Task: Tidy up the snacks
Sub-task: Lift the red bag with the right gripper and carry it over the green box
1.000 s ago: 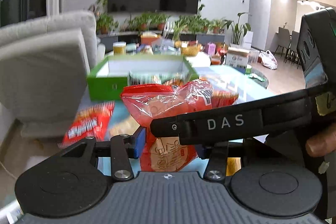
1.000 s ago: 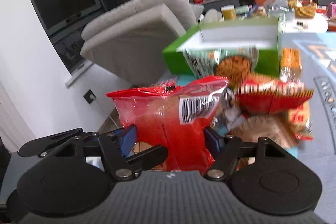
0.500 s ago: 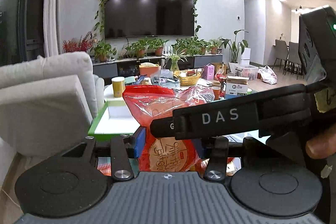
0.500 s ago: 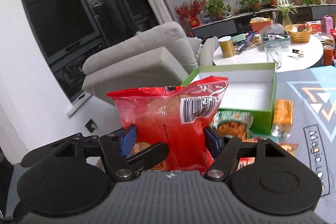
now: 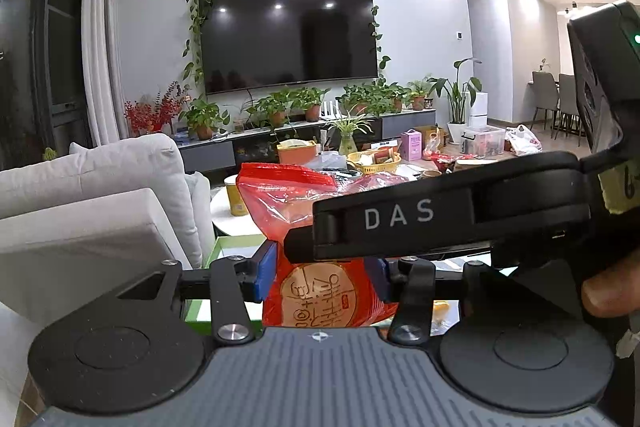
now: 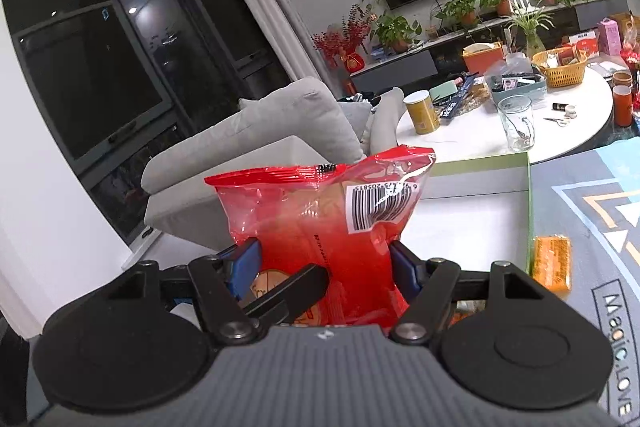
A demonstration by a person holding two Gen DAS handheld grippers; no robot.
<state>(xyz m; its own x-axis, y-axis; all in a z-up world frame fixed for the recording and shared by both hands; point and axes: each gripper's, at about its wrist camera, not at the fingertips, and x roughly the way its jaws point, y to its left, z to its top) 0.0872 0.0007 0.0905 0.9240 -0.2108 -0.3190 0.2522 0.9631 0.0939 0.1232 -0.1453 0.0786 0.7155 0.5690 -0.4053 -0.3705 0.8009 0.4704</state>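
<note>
A red see-through snack bag (image 5: 280, 203) with a round biscuit print stands upright between the blue pads of my left gripper (image 5: 322, 275), which is shut on its lower part. The black body of my right gripper (image 5: 400, 219), marked DAS, crosses in front of the bag. In the right wrist view the same red bag (image 6: 312, 211), barcode side towards me, sits clamped in my right gripper (image 6: 324, 263). A black finger of the left gripper (image 6: 288, 291) shows at its lower left. The bag hangs above the open green box (image 6: 530, 187), whose white inside shows behind it.
An orange snack packet (image 6: 552, 263) lies on the grey patterned mat (image 6: 600, 195) beside the box. Behind stands a round white table (image 6: 480, 143) with a tin, a glass and a basket. A grey sofa (image 6: 280, 131) is at the left. A person's thumb (image 5: 608, 295) shows at the right.
Both grippers have risen with the red bag held between them. The loose snacks on the mat have dropped out of sight and the green box has sunk lower in both views.
</note>
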